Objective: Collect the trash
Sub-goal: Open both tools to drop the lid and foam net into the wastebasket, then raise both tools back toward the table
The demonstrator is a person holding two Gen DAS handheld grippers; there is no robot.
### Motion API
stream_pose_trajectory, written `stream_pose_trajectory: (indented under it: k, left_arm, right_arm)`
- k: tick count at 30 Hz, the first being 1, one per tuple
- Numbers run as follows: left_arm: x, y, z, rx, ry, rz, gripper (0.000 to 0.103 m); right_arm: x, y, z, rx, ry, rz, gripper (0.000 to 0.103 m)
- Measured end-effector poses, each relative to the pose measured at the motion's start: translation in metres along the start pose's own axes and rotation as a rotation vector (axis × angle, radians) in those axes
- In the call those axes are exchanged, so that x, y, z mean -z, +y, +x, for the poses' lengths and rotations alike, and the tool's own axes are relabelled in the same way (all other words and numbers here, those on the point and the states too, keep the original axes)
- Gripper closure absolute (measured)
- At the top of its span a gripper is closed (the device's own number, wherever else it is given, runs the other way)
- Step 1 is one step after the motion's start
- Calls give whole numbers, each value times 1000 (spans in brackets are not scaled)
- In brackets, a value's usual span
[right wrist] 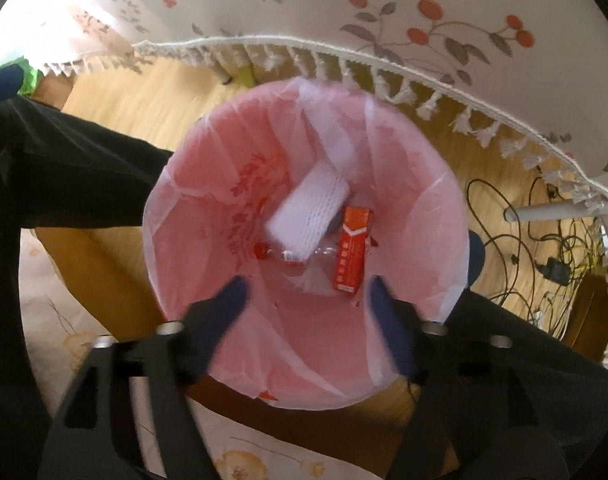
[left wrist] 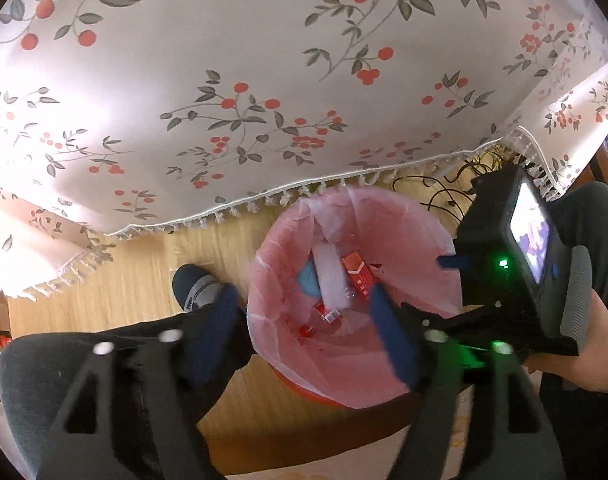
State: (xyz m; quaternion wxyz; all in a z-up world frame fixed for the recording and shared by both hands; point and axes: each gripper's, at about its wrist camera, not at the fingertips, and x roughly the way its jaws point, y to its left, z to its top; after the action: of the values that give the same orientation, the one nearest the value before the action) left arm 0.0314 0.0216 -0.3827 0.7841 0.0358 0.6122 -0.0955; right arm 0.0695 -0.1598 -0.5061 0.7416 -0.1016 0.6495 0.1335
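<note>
now, bin: the pink-lined trash bin [right wrist: 403,184] is standing on the wooden floor beside the tablecloth [left wrist: 224,80].
trash: an orange box [right wrist: 349,250] and a white foam net [right wrist: 309,212] are lying inside.
left gripper [left wrist: 304,300]: hanging wide, holding nothing.
right gripper [right wrist: 305,294]: hanging wide over the bin, holding nothing.

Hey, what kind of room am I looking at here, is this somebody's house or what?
Most likely a room in a home: a table under a cherry-print tablecloth with a tassel fringe, wood-look flooring, and a small trash bin with a pink liner beside loose cables.
</note>
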Motion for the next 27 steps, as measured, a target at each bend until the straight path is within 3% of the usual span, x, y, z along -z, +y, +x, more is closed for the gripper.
stream_pose_trajectory:
  k: [1,6,12,20,24,27]
  left_arm:
    - [0,1,-3,-4,2,-6,15]
    - [0,-1,-35,-61,-23,8,5]
    - [-4,-20,-131,-178,-206,129,5]
    - [-63,-19,-276,-125,-483,115,5]
    - [-107,-20,-318,-137,-612,112,5]
    - [-139,-20,-329,-162,-657,89,5]
  right_arm:
    - [1,0,-8,7,-18,5,18]
    - [8,-1,-64,77,-125,31,7]
    - [36,7,-176,53,-348,-25,6]
    - [26,3,-340,93,-648,15,6]
    - [1,-5,-399,163,-793,19,6]
    - [-24,-14,-427,205,-856,32,6]
